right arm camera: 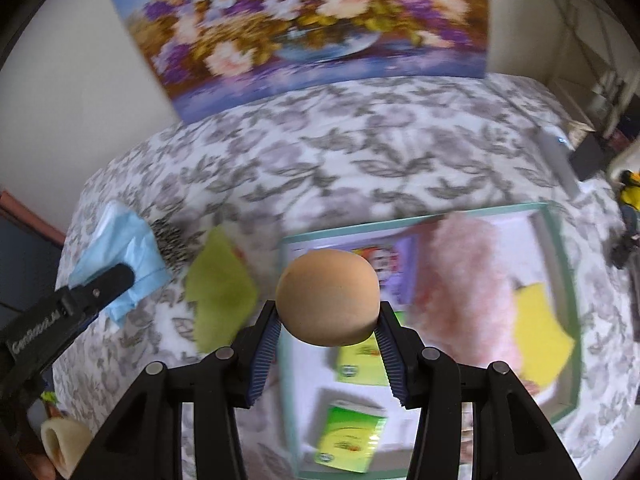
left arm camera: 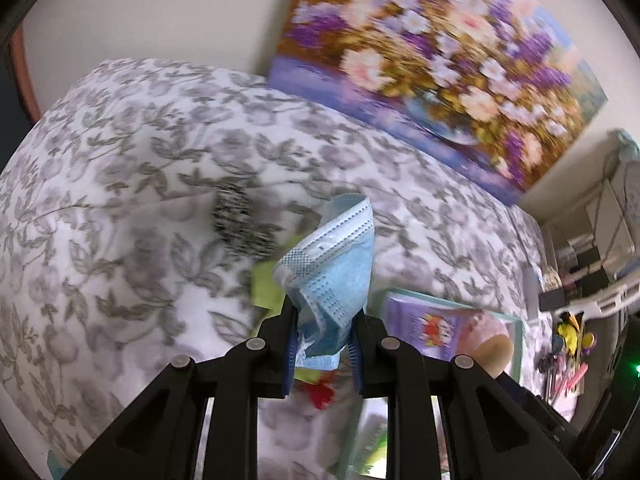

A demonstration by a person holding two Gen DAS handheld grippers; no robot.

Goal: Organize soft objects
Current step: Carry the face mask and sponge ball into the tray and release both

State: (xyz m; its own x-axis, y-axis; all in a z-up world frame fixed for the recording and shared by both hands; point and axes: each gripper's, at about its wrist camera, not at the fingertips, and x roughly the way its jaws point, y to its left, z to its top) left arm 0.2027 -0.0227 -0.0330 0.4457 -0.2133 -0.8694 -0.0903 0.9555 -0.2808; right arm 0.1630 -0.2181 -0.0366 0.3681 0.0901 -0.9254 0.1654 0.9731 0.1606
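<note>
Left gripper clenched on one crumpled blue face mask, held left of the tray; carry it over the rim before letting go.

Right gripper grasps one tan foam ball above the tray; lower, then release. Inside: one pink fluffy piece, one yellow sponge, two green packets. Left of tray: one green cloth.

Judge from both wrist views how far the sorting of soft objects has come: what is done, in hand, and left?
Done: pink fluffy item and yellow cloth already lie in the teal-rimmed tray. In hand: left tool grips the blue face mask; right tool grips the tan sponge ball above the tray. Left on the bedspread: green cloth, steel scourer.
</note>
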